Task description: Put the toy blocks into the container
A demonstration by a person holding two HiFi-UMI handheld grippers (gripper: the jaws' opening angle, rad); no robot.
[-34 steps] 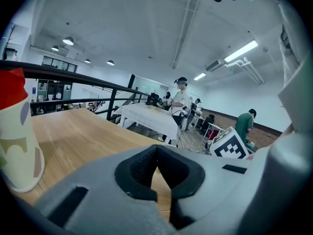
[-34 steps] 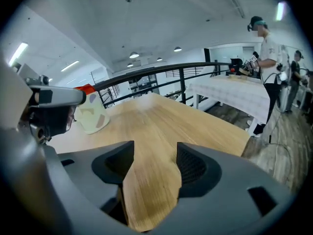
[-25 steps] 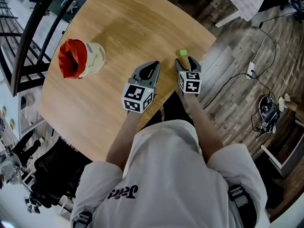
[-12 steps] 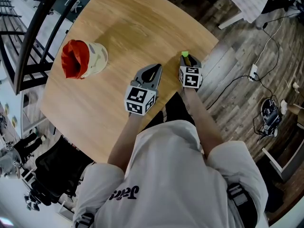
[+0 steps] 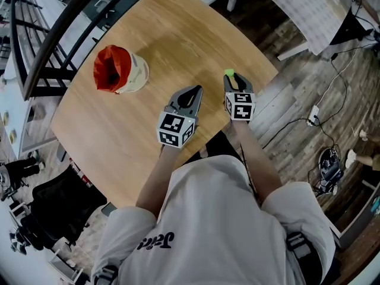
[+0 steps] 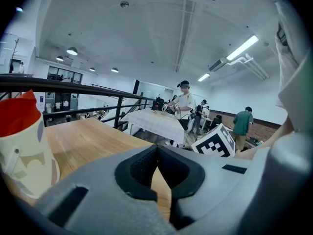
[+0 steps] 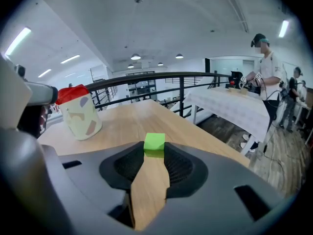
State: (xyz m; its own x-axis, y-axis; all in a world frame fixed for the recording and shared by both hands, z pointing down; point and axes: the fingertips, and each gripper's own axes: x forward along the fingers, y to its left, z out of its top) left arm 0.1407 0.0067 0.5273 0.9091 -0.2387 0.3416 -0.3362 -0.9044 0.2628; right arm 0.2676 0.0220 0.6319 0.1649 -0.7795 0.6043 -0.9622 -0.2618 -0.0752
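Step in hand looked like the grasp of a block. The right tool (image 7: 155,150) was clamped on the green block (image 7: 155,144), which sat pinched at the very tips of the jaws, with little of it inside the pads. The block was over the near right edge of the desk (image 5: 166,34); no view settled whether it was resting on the wood or already clear of it.

The left tool (image 6: 156,156) was clenched with nothing in it, its tips meeting, and hung just beside the right one.

The container (image 5: 138,76), a cream cup with a red lining, stood upright well apart on the far left of the desk. No other blocks showed.

Judged next move: lift, carry across to the left, get over the red mouth, then release. A tip-only grip could slip, so the carry called for a steady hand.
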